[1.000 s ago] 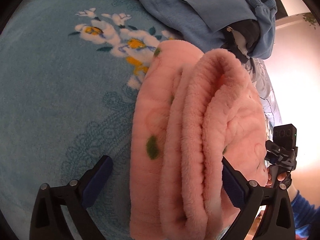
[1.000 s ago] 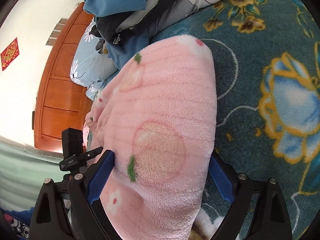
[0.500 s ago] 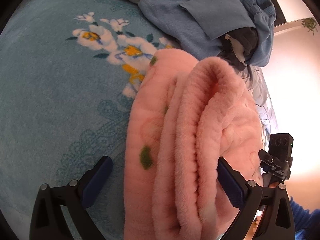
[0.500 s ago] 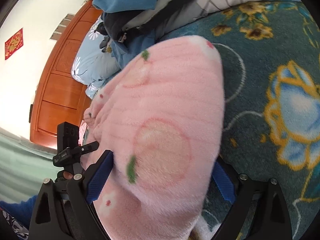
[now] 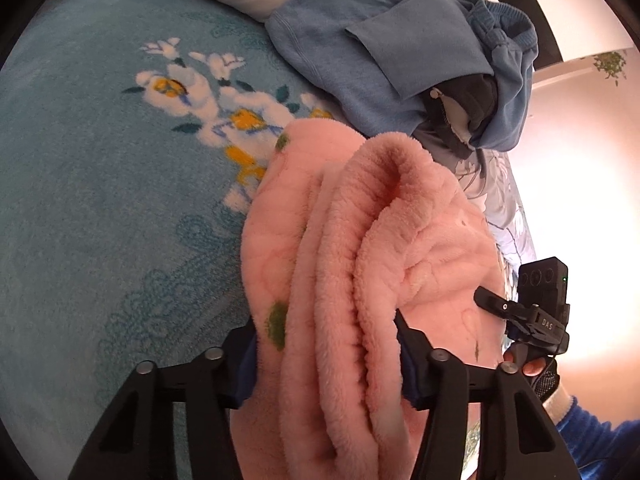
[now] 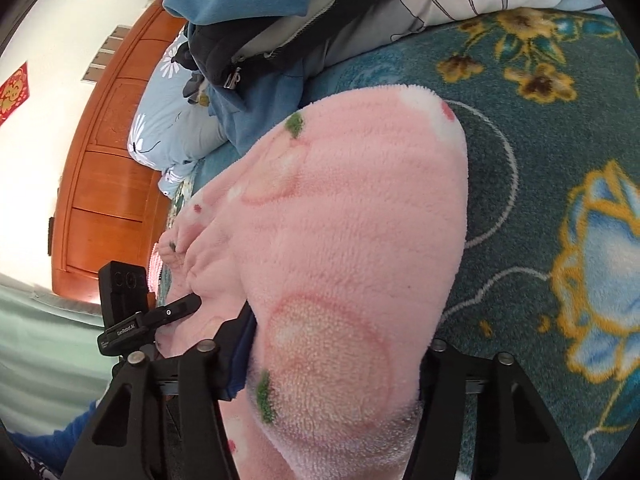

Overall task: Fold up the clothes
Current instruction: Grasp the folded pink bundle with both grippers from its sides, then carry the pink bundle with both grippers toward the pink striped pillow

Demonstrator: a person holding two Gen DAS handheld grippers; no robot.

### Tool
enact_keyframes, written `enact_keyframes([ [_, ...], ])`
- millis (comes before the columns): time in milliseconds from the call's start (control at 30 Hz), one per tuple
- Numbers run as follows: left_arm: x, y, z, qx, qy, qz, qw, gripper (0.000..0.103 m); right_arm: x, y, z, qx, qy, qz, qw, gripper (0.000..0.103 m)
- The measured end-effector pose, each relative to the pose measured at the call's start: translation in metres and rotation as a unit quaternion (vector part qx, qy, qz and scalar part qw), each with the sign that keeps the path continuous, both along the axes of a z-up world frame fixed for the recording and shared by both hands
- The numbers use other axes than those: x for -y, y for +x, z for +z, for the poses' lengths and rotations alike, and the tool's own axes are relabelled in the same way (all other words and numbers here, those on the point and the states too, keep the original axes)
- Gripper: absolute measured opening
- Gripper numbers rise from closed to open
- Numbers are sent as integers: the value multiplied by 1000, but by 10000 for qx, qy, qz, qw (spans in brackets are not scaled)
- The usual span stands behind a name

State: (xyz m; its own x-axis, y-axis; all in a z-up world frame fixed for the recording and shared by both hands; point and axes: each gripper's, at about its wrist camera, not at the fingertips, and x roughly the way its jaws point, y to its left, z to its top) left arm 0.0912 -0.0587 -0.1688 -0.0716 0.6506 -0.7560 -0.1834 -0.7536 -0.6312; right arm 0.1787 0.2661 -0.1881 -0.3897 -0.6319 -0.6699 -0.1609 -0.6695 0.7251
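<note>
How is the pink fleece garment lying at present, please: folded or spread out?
Folded: the pink fleece garment shows several stacked layers along its edge and forms a compact bundle on the floral blanket.

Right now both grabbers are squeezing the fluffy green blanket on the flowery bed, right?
Almost. The fluffy blanket is pink with small green spots, not green, as both wrist views show. The rest holds: the left gripper and the right gripper have just closed on it, on the flowery bed cover.

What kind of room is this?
Probably a bedroom: a floral pillow lies against a wooden headboard, a plush flowered blanket covers the bed, and clothes sit heaped on it.
</note>
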Motion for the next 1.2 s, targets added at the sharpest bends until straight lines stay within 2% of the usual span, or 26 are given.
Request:
enact_keyframes([
  [200,-4,10,11,-244,-34,100,9996,46,4,-2,17,150,241,-22,9996,44],
  [400,12,-20,27,-323,28,134,9994,46,13,-7,38,47,334,33,9994,41],
  [567,44,-33,43,-435,58,467,9979,46,40,-28,54,-98,349,239,9991,41],
  [733,103,-41,57,-590,79,1155,9915,46,95,-79,75,-307,508,855,9946,41],
  [833,146,-53,55,-680,87,1859,9802,46,142,-124,88,-450,630,1395,9872,41],
  [933,197,-58,55,-724,89,2556,9640,46,202,-172,96,-619,766,2047,9739,41],
  [1100,277,-59,57,-876,-174,3576,9296,46,314,-243,96,-711,907,3057,9451,41],
  [1200,348,-47,56,-928,-285,4061,9087,46,383,-276,91,-733,986,3559,9264,41],
])
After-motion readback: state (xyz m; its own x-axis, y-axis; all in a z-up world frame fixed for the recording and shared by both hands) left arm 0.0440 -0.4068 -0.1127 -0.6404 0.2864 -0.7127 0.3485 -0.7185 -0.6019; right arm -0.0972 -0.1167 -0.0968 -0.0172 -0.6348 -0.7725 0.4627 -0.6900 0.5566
